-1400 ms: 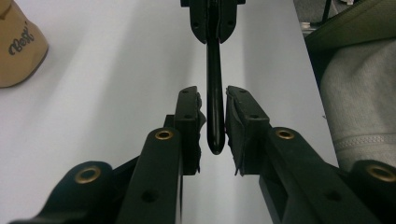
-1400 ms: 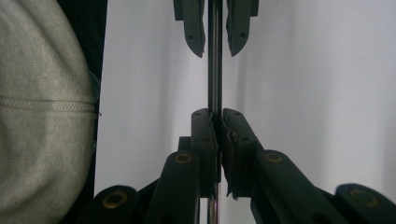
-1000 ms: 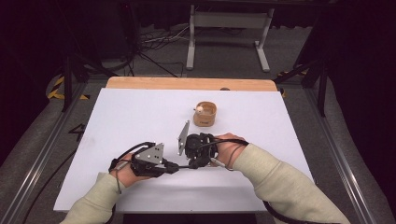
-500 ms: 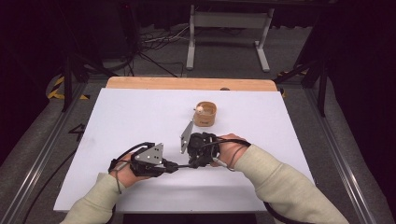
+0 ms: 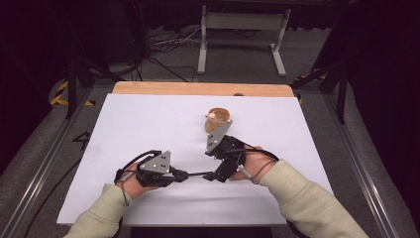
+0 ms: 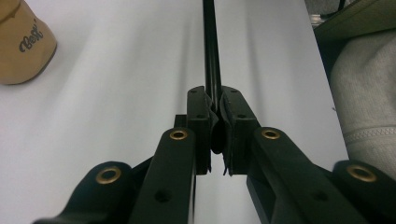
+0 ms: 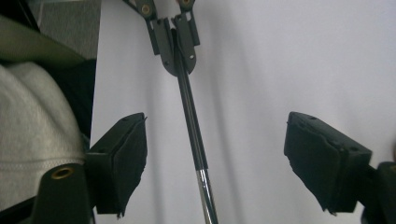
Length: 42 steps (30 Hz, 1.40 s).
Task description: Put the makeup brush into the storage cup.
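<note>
left gripper point(image 5: 179, 174) clamping rod point(image 5: 195, 174), right gripper point(image 7: 215, 168) just opened

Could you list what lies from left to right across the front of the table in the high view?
Left gripper, shut on the thin black rod → the rod itself, lying level → right gripper, whose jaws have just been opening, with the rod's end between them but unpressed.
</note>
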Motion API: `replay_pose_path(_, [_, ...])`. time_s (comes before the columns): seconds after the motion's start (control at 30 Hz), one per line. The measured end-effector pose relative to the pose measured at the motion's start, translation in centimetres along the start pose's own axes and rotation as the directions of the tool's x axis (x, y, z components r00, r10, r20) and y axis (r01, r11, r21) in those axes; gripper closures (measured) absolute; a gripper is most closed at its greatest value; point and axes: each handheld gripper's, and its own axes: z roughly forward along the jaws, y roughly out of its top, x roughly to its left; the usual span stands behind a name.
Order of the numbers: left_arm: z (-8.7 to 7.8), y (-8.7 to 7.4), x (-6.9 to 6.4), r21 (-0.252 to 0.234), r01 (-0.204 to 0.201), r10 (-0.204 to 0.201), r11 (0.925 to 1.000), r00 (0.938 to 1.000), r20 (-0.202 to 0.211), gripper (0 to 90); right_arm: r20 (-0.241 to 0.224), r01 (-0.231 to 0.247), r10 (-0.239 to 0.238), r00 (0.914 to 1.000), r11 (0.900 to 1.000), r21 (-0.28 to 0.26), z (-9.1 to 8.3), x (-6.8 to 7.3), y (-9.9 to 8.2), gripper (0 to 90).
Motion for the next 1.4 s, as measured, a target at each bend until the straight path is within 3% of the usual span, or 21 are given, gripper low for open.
replay_pose_path(0.1, [-0.1, 0.0, 0.0, -0.006, -0.004, 0.004, 1.0000, 1.0000, 0.000, 83.3, 0.010, 0.016, -0.016, 0.9998, 0.9989, -0.044, -0.9, 0.1, -1.0, 20.9])
replay_pose_path(0.17, [-0.1, 0.0, 0.0, -0.009, -0.004, 0.004, 1.0000, 1.0000, 0.001, 83.2, 0.019, 0.004, -0.003, 0.9998, 0.9976, -0.070, -1.1, 0.1, -1.4, 20.8])
replay_pose_path(0.37, [-0.1, 0.0, 0.0, -0.031, -0.006, 0.006, 0.9995, 0.9999, 0.009, 83.2, 0.028, 0.005, 0.000, 0.9996, 0.9866, -0.163, -1.7, 0.2, -3.5, 22.4])
replay_pose_path(0.8, [-0.5, -0.3, -0.1, -0.076, -0.007, 0.008, 0.9971, 0.9999, 0.013, 83.2, 0.066, 0.058, -0.041, 0.9970, 0.9546, -0.292, -1.2, 0.5, -5.4, 30.3])
replay_pose_path(1.07, [-0.5, -0.3, 0.0, -0.084, -0.007, 0.008, 0.9964, 0.9999, 0.011, 83.1, 0.062, 0.061, -0.044, 0.9971, 0.9503, -0.305, -1.0, 0.5, -5.8, 43.3])
replay_pose_path(1.23, [-0.5, -0.3, -0.1, -0.087, -0.015, 0.016, 0.9961, 0.9998, 0.012, 83.2, 0.056, 0.065, -0.052, 0.9971, 0.9586, -0.277, -1.0, 0.5, -6.0, 57.4])
replay_pose_path(1.4, [-0.5, -0.3, -0.1, -0.090, -0.014, 0.015, 0.9958, 0.9998, 0.012, 83.1, 0.037, 0.065, -0.058, 0.9976, 0.9636, -0.259, -0.7, 0.5, -6.1, 64.8])
